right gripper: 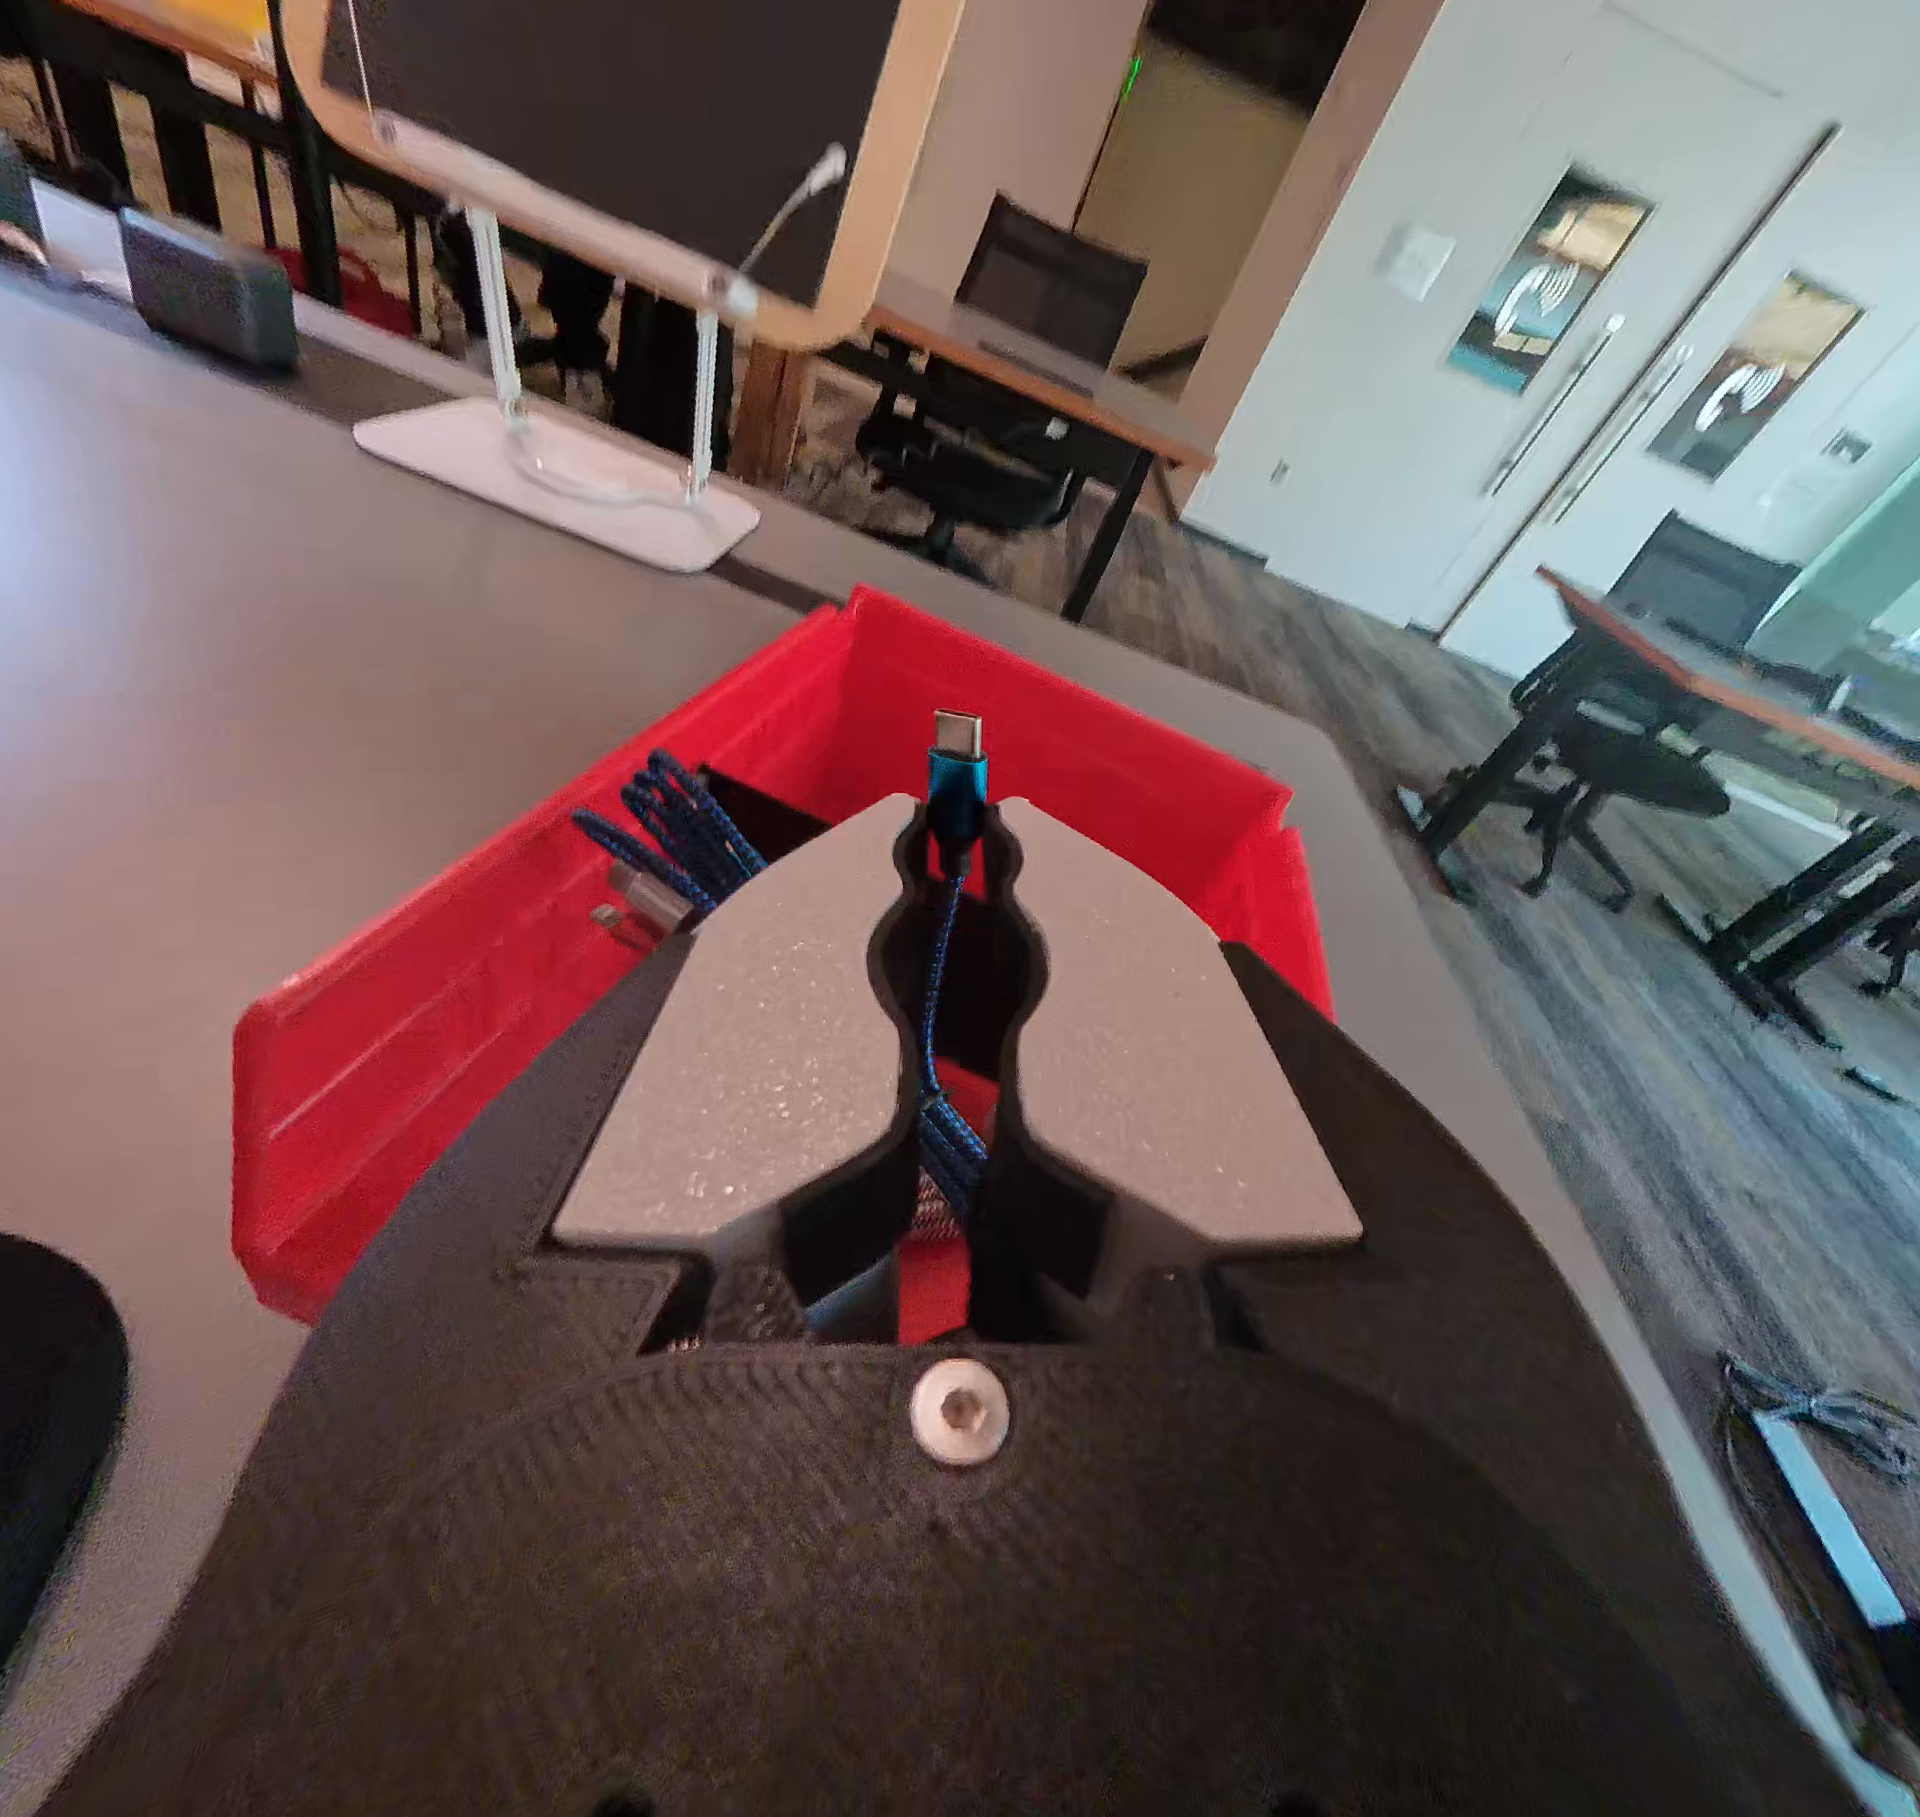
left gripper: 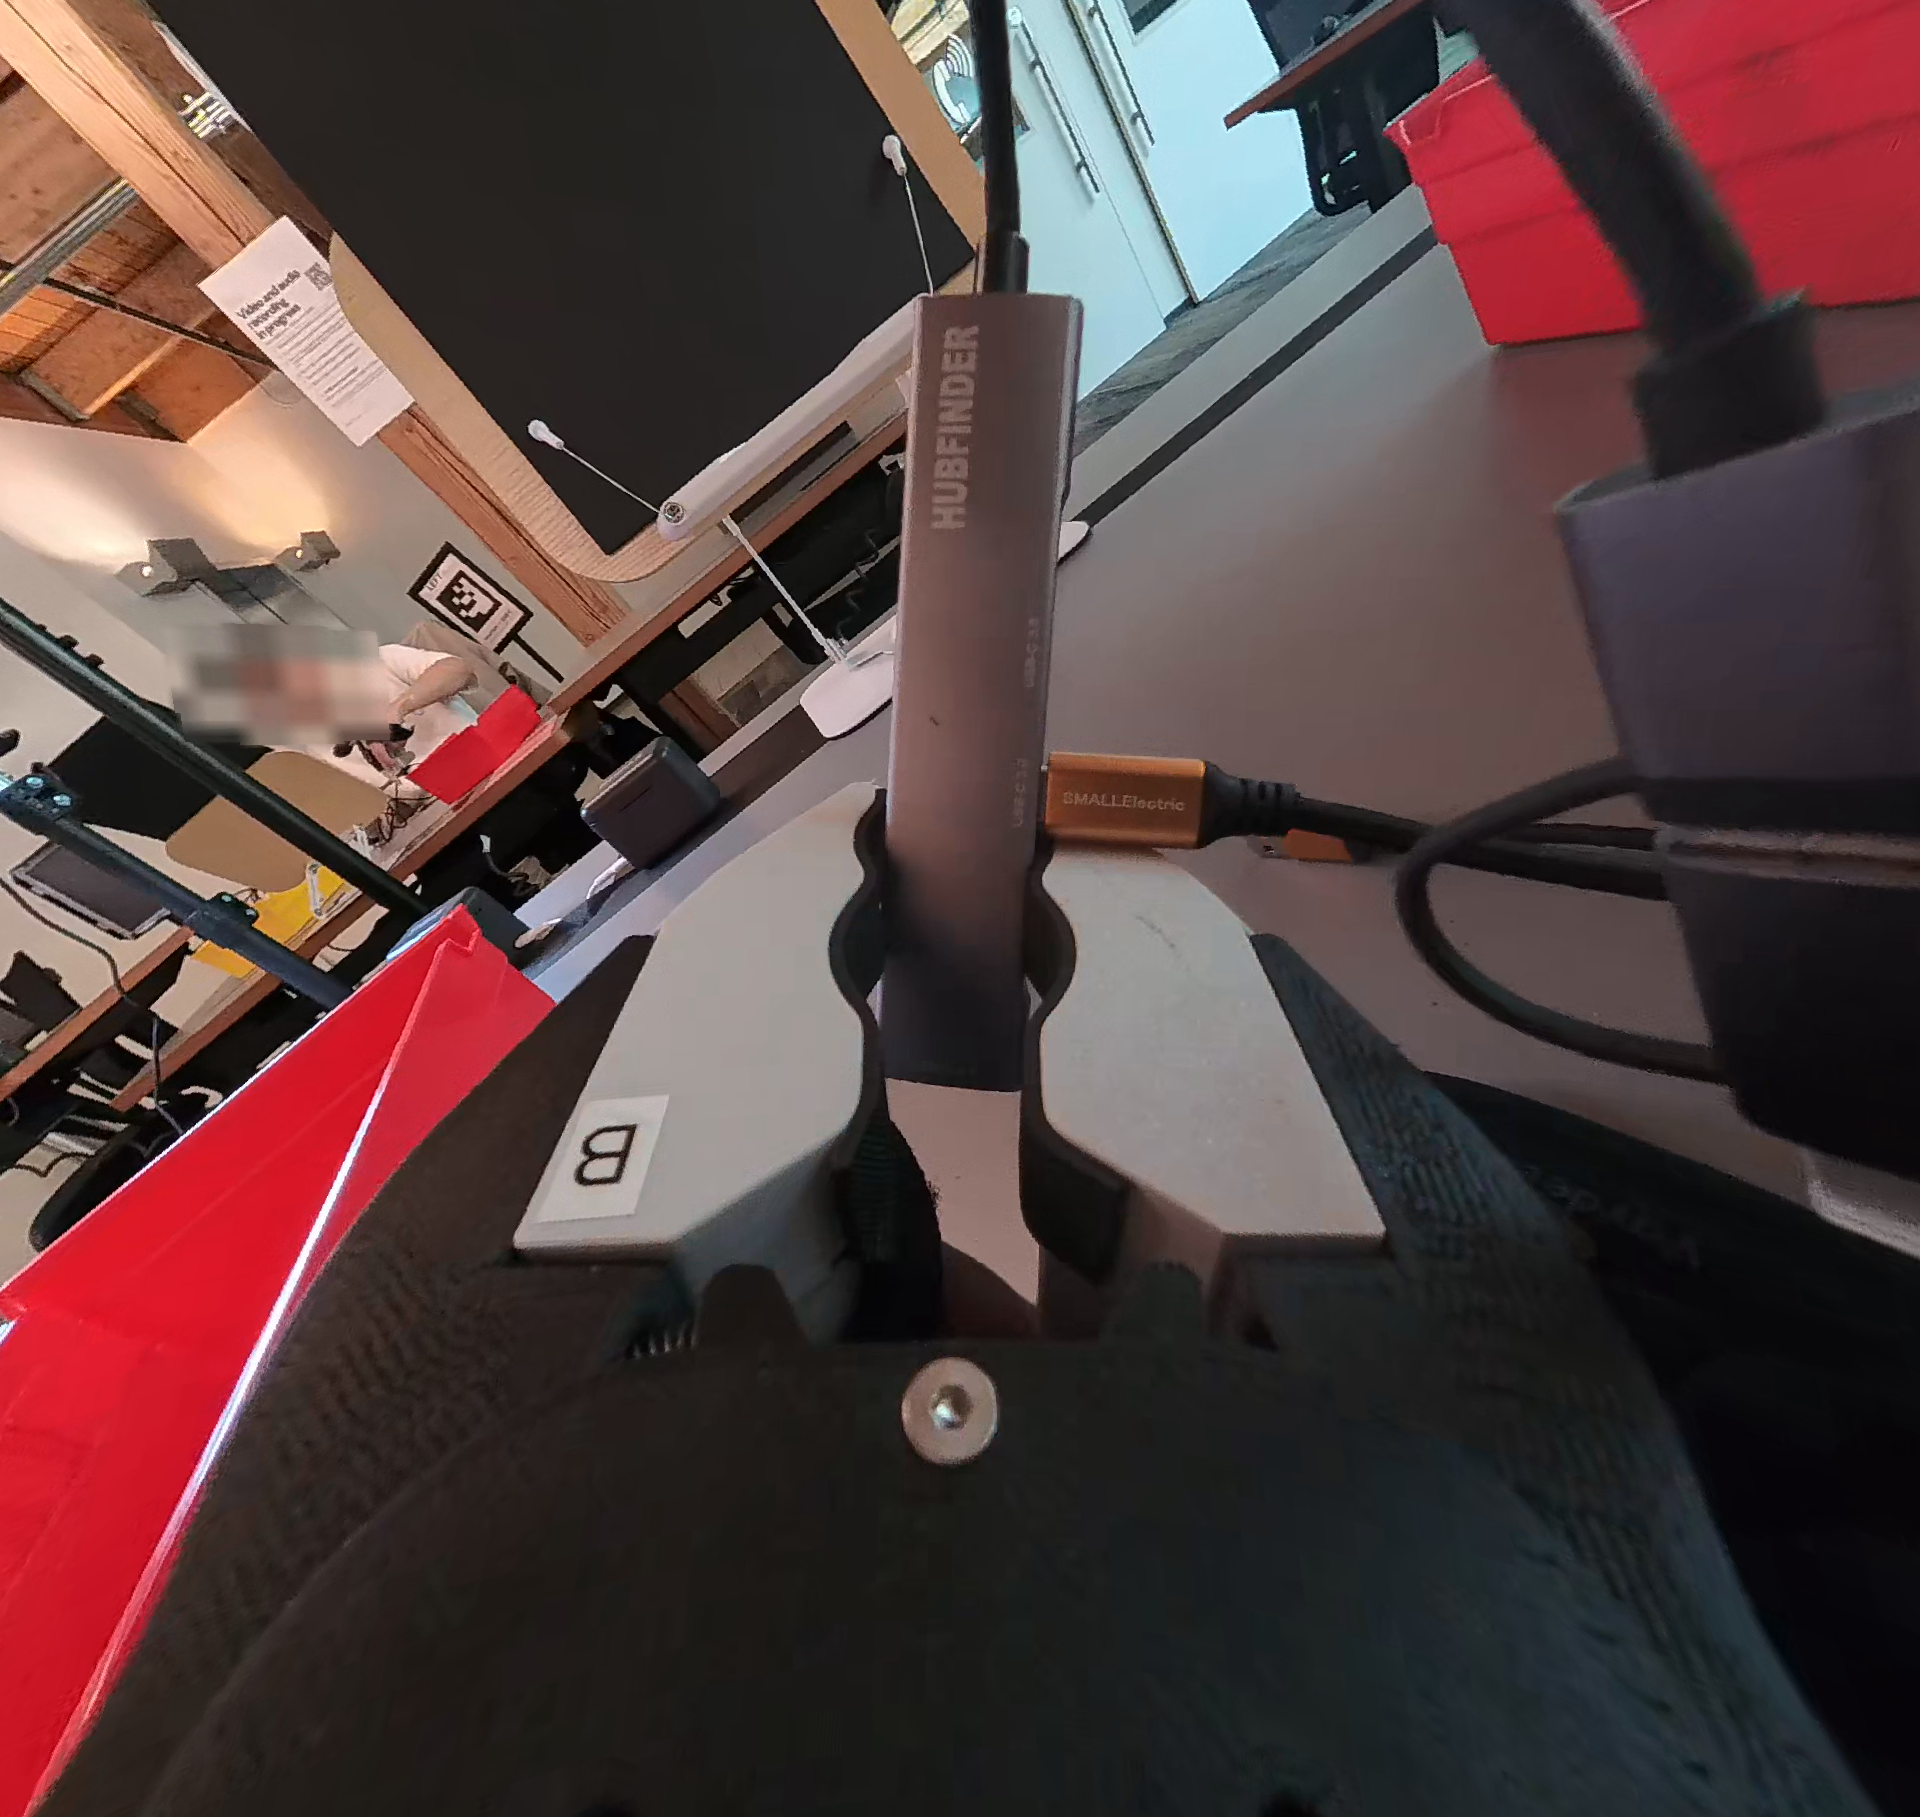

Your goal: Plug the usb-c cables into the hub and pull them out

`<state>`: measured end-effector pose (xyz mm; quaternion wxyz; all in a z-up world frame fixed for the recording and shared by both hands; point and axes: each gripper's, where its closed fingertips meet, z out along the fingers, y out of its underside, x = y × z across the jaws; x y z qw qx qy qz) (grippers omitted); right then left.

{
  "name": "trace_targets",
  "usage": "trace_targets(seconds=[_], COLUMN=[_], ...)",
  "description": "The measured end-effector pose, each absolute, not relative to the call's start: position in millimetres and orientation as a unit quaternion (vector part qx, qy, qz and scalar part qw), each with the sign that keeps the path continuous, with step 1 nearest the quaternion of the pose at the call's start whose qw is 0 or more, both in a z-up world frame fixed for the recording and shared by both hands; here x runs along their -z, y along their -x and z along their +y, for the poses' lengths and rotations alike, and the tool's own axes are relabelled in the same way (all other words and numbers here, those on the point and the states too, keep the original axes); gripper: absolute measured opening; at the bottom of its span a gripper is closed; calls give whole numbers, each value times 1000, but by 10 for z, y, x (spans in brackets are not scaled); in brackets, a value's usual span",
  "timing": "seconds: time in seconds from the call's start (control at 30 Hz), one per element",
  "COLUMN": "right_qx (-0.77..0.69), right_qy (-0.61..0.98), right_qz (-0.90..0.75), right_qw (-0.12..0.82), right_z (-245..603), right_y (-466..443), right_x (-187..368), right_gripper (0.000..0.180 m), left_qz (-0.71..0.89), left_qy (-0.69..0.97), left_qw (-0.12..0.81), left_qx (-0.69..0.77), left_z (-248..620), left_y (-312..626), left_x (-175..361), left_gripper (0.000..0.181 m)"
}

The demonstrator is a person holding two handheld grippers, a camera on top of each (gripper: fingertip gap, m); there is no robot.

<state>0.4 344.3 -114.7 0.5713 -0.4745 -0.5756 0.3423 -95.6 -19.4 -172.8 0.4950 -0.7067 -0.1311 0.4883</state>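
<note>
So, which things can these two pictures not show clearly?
- Left wrist view: the hub's lower end, hidden between the left gripper's fingers.
- Right wrist view: the rest of the blue USB-C cable, behind the right gripper; the red bin's floor too.

both grippers (left gripper: pixel 956 884) (right gripper: pixel 956 837): black ribbed printed bodies, grey finger plates, silver centre screw.
</note>
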Motion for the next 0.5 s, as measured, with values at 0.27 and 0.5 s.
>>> trace_targets(seconds=[0.27,0.5], right_qx=[-351,-445], right_qy=[560,503], right_qz=[-616,-528], right_qw=[429,520], right_z=[3363,3154], right_y=[23,-177], right_x=[1664,1016], right_gripper=[15,43], left_qz=[-127,-124], left_qy=[703,704], left_qw=[499,499], left_qx=[-490,-490], left_z=[-198,-198], left_y=[949,947], left_x=[1715,1716], left_gripper=[22,22])
